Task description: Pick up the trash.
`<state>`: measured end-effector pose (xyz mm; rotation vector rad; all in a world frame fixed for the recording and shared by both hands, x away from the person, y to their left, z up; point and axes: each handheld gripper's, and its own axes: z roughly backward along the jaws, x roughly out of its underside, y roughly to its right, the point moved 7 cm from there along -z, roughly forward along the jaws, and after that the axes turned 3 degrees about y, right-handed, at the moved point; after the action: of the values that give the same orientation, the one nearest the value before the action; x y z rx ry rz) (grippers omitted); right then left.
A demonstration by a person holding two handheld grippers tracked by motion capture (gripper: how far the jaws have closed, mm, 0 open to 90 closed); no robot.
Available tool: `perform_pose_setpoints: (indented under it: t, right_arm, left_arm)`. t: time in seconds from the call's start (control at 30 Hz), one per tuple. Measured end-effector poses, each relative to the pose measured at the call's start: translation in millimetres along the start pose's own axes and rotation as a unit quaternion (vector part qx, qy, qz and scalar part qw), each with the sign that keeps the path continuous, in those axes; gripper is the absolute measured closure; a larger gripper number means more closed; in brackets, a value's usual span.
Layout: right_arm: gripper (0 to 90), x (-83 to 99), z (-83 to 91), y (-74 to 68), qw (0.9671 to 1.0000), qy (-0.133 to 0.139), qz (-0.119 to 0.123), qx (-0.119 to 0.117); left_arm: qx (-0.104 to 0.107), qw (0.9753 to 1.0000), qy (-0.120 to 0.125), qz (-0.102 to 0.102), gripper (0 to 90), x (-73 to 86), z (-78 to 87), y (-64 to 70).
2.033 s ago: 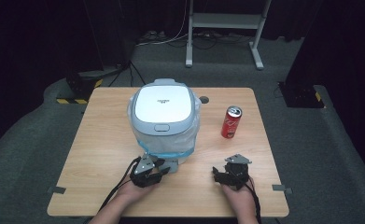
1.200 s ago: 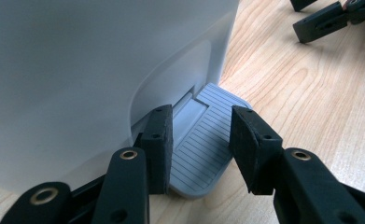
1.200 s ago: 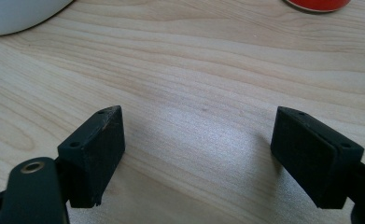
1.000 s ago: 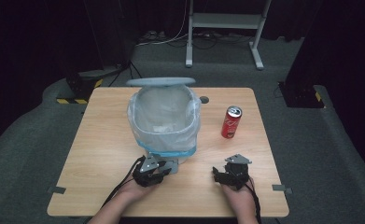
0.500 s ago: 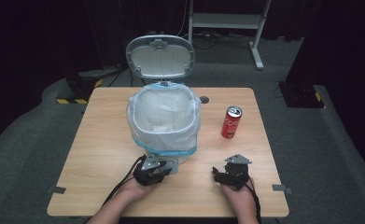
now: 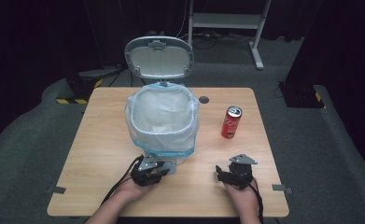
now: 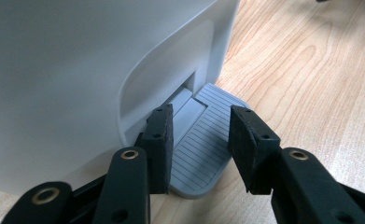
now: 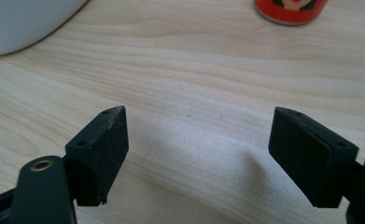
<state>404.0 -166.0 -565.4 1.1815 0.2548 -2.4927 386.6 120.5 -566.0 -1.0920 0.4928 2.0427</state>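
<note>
Standing near the middle of the wooden table [image 6: 91, 154], a white pedal bin [image 6: 164, 126] is recorded with its lid [image 6: 158, 57] raised upright behind the opening. A translucent liner bag [image 6: 147, 109] with a blue hem is folded over the rim and hangs partway down the outer wall.

Left gripper [image 6: 148, 173]: positioned at the near foot of the bin, held in the person's left hand [image 6: 131, 191]. In the left gripper view its jaws are seen moderately parted, nothing clamped between them, poised over the grey ribbed pedal [image 7: 203, 149] that juts from the recess in the bin's white base [image 7: 77, 70]. Whether the jaws press on the pedal cannot be told from the pictures.

Right gripper [image 6: 235, 173]: set low over the table near its front edge, well apart from the bin, held in the person's right hand [image 6: 240, 198]. In the right gripper view the jaws are seen spread wide and empty above bare wood grain, with a shadow cast between them.

Red drinks can [image 6: 231, 122]: standing upright on the table to the right of the bin, apart from it, beyond the right gripper. Its lower edge is seen at the top of the right gripper view [image 8: 290, 10].

Small dark round hole [image 6: 203, 99]: noted in the tabletop just behind the bin, to its right.
</note>
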Motion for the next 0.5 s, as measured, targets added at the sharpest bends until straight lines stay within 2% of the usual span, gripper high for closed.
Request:
perform_pose_setpoints:
  t: [0.3,0.4,0.5]
  right_arm:
    - [19.9,-16.4,9.0,-1.6,0.9997,0.025,-0.001,0.003]
    - [19.9,-24.0,7.4,2.8,0.9994,0.024,-0.024,-0.010]
    - [20.4,-27.4,4.6,7.1,0.9995,0.023,-0.024,-0.005]
  left_arm:
    - [0.002,1.0000,0.000,0.003,60.2,0.1,0.0,0.1]
    - [0.003,1.0000,-0.001,0.003,60.2,0.1,0.0,0.0]
    - [0.005,1.0000,-0.001,0.005,60.2,0.1,-0.2,0.4]
